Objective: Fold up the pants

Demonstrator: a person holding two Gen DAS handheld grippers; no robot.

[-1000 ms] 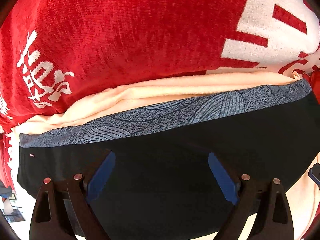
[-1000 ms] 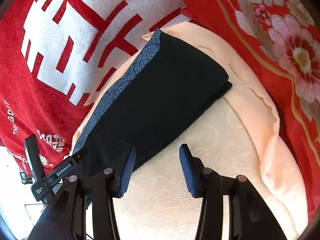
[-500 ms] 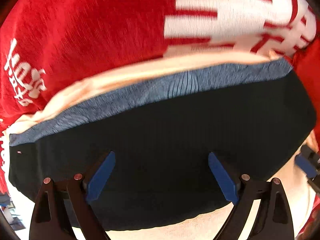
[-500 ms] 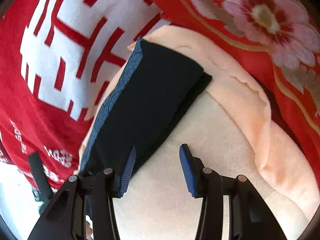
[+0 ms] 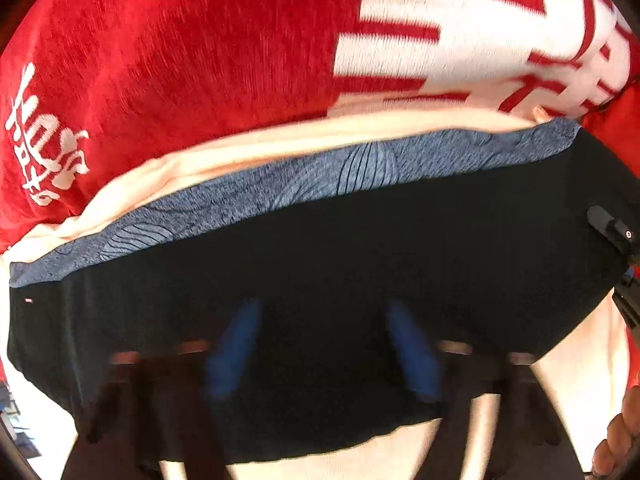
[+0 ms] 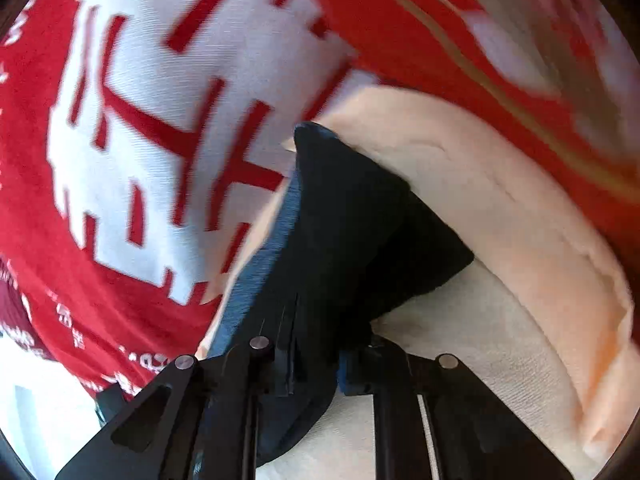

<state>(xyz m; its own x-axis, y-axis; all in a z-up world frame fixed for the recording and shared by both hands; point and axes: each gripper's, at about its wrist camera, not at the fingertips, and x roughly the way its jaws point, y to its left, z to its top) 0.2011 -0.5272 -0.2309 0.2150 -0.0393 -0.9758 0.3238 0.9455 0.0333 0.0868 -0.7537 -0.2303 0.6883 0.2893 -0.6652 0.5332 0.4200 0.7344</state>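
The folded black pants (image 5: 360, 248) with a grey patterned band (image 5: 320, 180) along the far edge lie on a cream towel (image 5: 240, 152). My left gripper (image 5: 324, 344) hovers over the pants' near part, its blue pads blurred and partly closed, with cloth between them. In the right wrist view my right gripper (image 6: 316, 352) is shut on the near edge of the pants (image 6: 360, 216), and the cloth bunches up and lifts from the cream towel (image 6: 500, 240).
A red blanket with white characters (image 5: 200, 60) lies under and beyond the towel, also in the right wrist view (image 6: 140, 140). A red flowered cover (image 6: 520, 40) lies at the far right. The right gripper's body (image 5: 616, 236) shows at the left view's right edge.
My right gripper has closed on the pants' edge and pulled the cloth up. My left gripper's fingers have moved closer together over the pants.
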